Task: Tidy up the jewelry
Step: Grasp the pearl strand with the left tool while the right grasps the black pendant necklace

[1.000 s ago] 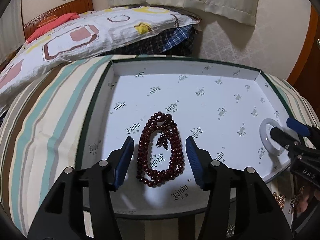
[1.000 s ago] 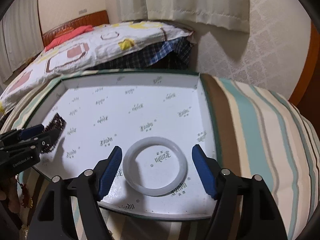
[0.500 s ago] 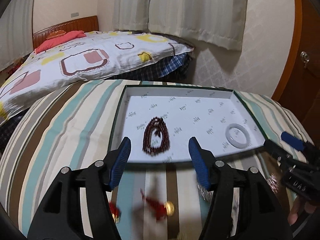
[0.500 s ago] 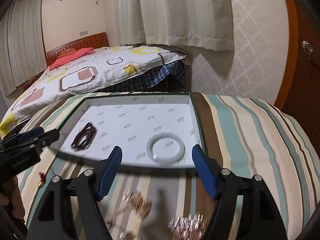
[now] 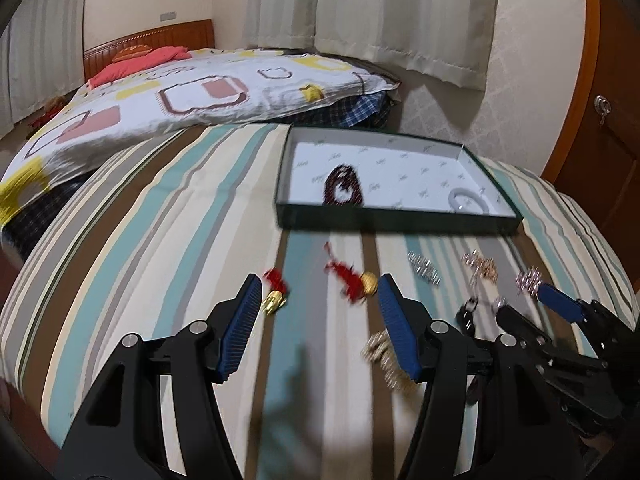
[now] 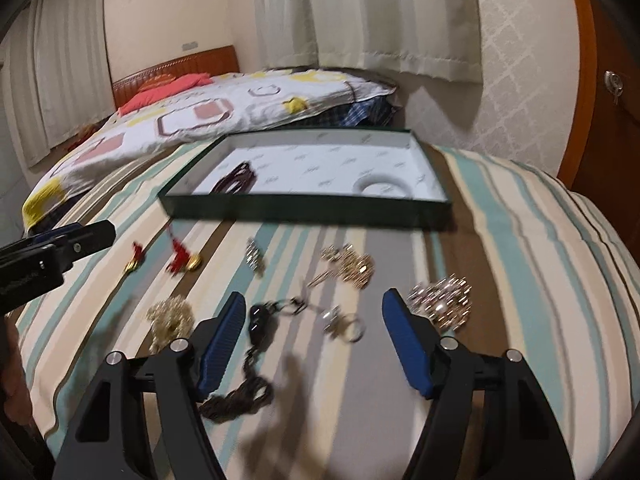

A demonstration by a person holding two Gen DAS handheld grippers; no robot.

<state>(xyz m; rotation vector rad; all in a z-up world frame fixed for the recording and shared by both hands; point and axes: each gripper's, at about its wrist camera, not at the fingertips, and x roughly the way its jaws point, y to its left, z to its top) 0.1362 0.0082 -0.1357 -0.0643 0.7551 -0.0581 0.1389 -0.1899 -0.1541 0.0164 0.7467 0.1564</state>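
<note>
Striped bedspread (image 5: 168,216), bands of teal, brown, cream and grey, smooth cloth, domed by the fisheye. At 10 o'clock, a white quilt (image 5: 192,100) with block prints, a coral pillow (image 5: 136,66) and a wooden headboard (image 5: 152,40). Cream curtains (image 5: 400,16) at 12 o'clock; wooden door (image 5: 600,128) with a lock at 2 o'clock.

Left wrist view, left to right: left gripper (image 5: 316,322) with blue ribbed fingers spread, nothing between them but bedspread; its jaws have just been opening. Just ahead of it, a red tassel with gold cap (image 5: 276,292), then a second red tassel with gold bead (image 5: 352,278). A gold chain cluster (image 5: 384,356) lies by the right-hand finger. Beyond, at 12 to 1 o'clock, a shallow dark-green box (image 5: 396,222) lined with printed white paper. Inside: a dark red bead string (image 5: 343,190), coiled, towards the left, and a pale bangle (image 5: 468,200), a smooth ring, towards the right, well apart. Before the box wall, a silver piece (image 5: 424,268) and a rose-gold cluster (image 5: 482,266), both blurred.

Right wrist view: right gripper (image 6: 310,344), fingers spread, jaws just closing somewhat, gripping nothing. Between the fingers on the bedspread lie a black pendant on dark cord (image 6: 260,328) and a silver ring piece (image 6: 344,322). A sparkling crystal cluster (image 6: 444,300) sits just outside the right finger. Motion blur softens the small items.
</note>
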